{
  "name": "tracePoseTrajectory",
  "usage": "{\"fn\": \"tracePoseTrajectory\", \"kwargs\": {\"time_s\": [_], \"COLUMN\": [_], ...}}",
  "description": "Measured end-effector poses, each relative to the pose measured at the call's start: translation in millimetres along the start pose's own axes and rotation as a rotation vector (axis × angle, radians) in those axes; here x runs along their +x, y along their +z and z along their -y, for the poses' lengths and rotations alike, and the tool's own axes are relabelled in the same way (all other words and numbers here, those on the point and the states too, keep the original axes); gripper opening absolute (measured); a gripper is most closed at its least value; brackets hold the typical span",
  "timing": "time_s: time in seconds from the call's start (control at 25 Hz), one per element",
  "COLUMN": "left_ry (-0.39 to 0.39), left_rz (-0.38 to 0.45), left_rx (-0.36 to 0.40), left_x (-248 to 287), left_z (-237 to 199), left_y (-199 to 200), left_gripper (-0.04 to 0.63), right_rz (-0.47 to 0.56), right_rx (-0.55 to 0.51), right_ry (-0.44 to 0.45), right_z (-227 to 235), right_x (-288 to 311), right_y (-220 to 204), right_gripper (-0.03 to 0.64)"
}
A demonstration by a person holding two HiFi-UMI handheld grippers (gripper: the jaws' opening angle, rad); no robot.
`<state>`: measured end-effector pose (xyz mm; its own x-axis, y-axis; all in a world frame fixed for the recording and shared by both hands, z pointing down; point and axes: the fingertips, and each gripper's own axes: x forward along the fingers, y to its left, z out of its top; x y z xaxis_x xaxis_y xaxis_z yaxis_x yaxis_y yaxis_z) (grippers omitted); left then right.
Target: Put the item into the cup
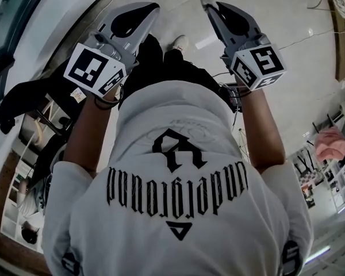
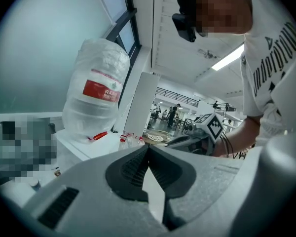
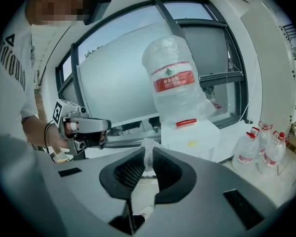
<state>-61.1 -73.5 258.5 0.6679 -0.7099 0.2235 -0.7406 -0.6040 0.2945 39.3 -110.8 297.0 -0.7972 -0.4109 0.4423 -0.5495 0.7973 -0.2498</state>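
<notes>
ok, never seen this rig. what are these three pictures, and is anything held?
No robot: a person holds a grey two-jaw gripper in each hand. The head view looks down from the person's head; the other two cameras ride on the grippers, looking along their jaws. The left gripper is shut and empty. The right gripper pinches a small pale translucent item; what it is, I can't tell. Behind stands a large clear water jug with a red label. No cup is in view.

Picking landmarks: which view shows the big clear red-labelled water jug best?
Right gripper view: the big clear red-labelled water jug stands near centre, label readable. The left gripper view shows the jug hazier, off to the left. The head view misses it.
</notes>
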Motion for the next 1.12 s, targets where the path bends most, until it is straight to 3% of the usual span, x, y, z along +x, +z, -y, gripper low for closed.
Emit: {"fn": "tracePoseTrajectory", "kwargs": {"time_s": [0.48,0.76,1.12], "left_ry": [-0.039,-0.102,-0.116], "left_rz": [-0.069,-0.102,-0.157], "left_rx": [0.023,0.063,0.102], "left_x": [46.6,77.8,126.6], "left_z": [-34.2,-69.2,-102.9], "left_y": [-48.6,-101.9,-162.6], "left_gripper": [0.014,0.014,0.014], "right_rz": [-0.084,-0.109,-0.129], "right_rx": [-0.011,-0.004,-0.016], "right_ry": [0.005,-0.012,-0.061], "right_z": [33.5,59.3,110.8], "right_x": [56.4,110.2,150.9], "right_y": [-55.0,-92.6,-136.8], "right_gripper": [0.054,0.054,0.054]}}
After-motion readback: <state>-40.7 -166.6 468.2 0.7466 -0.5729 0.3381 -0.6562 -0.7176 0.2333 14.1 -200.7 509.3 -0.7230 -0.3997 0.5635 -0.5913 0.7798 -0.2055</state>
